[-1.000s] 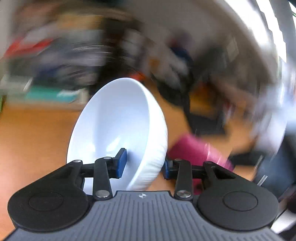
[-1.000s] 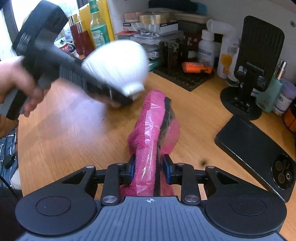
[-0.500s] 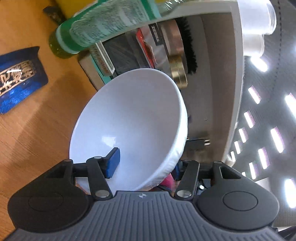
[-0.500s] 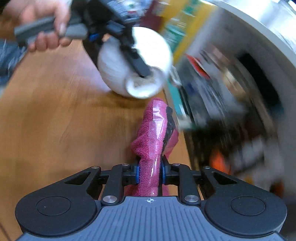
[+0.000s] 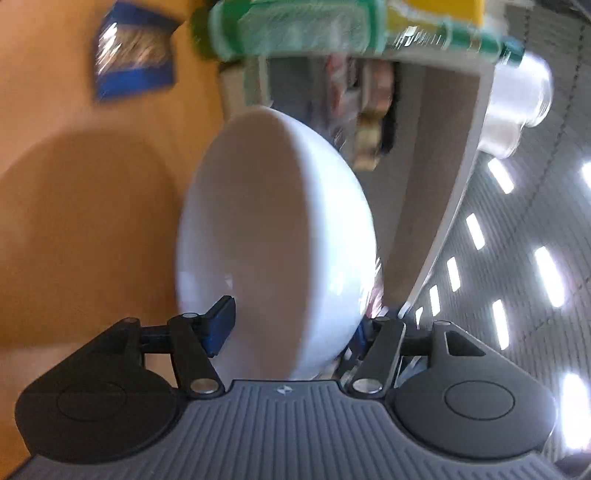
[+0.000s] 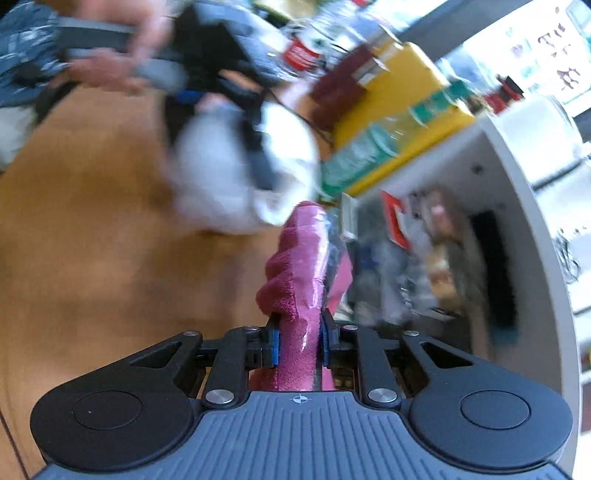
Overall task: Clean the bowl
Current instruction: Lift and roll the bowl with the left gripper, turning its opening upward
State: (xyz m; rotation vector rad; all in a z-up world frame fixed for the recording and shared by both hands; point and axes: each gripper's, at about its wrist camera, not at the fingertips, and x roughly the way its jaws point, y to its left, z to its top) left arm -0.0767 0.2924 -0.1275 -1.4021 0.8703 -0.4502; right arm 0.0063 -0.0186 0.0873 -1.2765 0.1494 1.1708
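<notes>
Gripping a white bowl (image 5: pixel 273 236) by its wall, the left tool (image 5: pixel 291 326) has one blue pad (image 5: pixel 221 325) inside the bowl and the other finger outside, mostly hidden behind the bowl's curved side. Its jaws have just been closing a little, with the bowl's wall between them. The bowl is tipped on edge, its opening facing left in the left wrist view, held above the wooden desk (image 5: pixel 74 206), where it casts a round shadow. Beyond the bowl, blurred, lie a blue packet (image 5: pixel 135 55) on the desk, a green bottle (image 5: pixel 295 26) and a yellow container (image 5: pixel 436 11) near the top edge, and a white shelf unit (image 5: pixel 465 155) with stacked items inside. Bright ceiling lights (image 5: pixel 546 269) fill the right side.

The right tool (image 6: pixel 299 345) is clamped narrowly on a folded pink cloth (image 6: pixel 303 266), its blue pads pressing both sides. The cloth stands up between the fingers, with a shiny clear film along its right face. In the right wrist view the cloth's tip reaches close to the bowl (image 6: pixel 236 177), which appears above it, heavily blurred, so contact cannot be told. The left tool (image 6: pixel 229 107) holds that bowl from above, carried by a hand (image 6: pixel 118 62) at the upper left. To the right sit the yellow container (image 6: pixel 399 92), a green-labelled bottle (image 6: pixel 365 147), and the white shelf unit (image 6: pixel 524 206), all smeared by motion.
</notes>
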